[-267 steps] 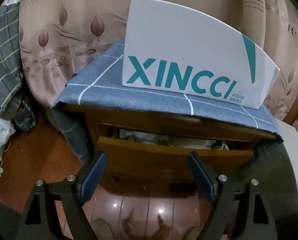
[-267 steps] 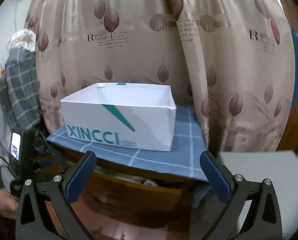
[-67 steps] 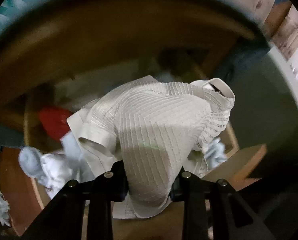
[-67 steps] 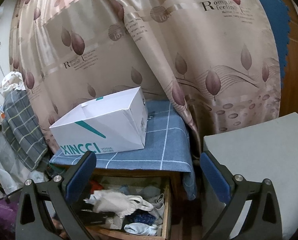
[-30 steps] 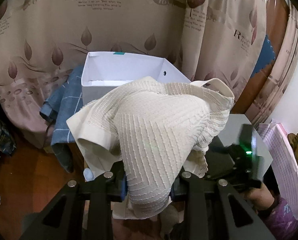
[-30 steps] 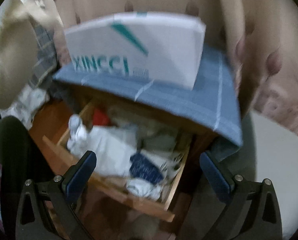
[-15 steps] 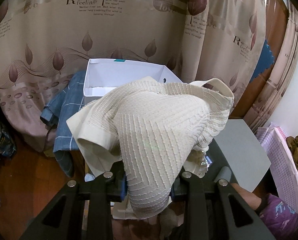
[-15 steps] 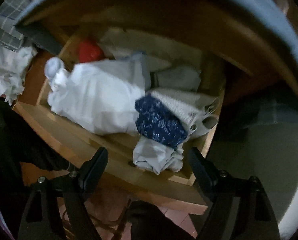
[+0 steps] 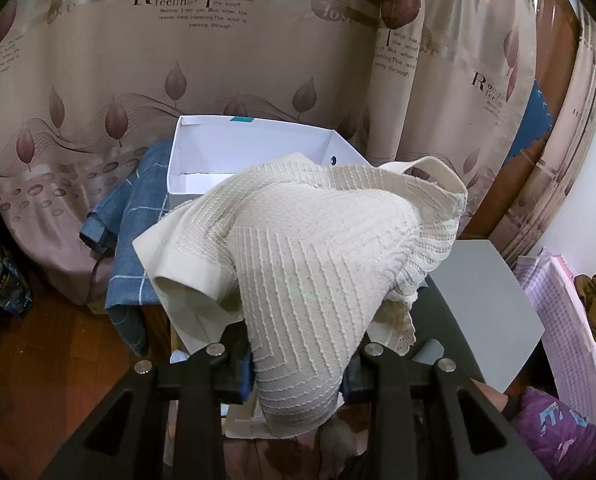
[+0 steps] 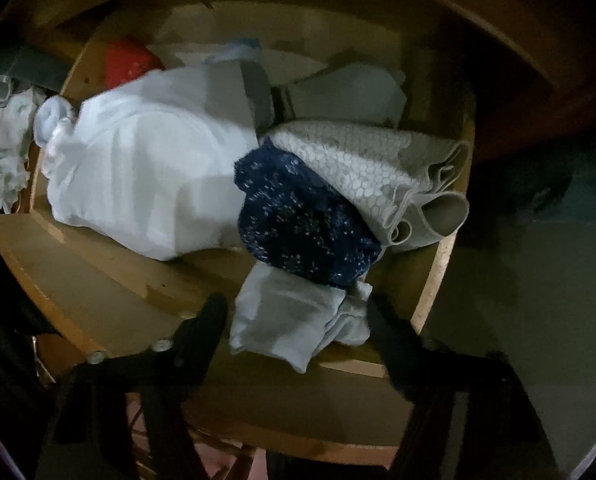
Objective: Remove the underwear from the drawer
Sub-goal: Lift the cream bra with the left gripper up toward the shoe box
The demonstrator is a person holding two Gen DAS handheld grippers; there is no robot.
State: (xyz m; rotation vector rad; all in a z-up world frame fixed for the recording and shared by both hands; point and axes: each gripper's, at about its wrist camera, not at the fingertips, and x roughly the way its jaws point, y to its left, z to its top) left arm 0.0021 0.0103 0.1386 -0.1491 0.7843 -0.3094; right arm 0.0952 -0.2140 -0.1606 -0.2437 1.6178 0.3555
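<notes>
Straddling pale-blue garment (image 10: 294, 320) | right gripper (image 10: 298, 316) closing | drawer (image 10: 110, 272) front edge near

Ribbed knit cream underwear (image 9: 305, 280); matt wood drawer (image 10: 110, 280); glossy wood floor (image 9: 58, 352).

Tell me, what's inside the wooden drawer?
Inside the wooden drawer: white cloth, dark blue speckled garment, grey textured garment, pale blue bundle, something red. Anything underneath stays hidden.

**Background items, left wrist view**

Leaf-print curtain (image 9: 258, 60) with printed text spans the far side. Open white box (image 9: 254, 152) sits on blue checked cloth (image 9: 138, 216), just in front of curtain. Grey flat surface (image 9: 485, 292) at right. Pink checked fabric (image 9: 569, 320) far right. Wooden floor (image 9: 58, 352) near left.
</notes>
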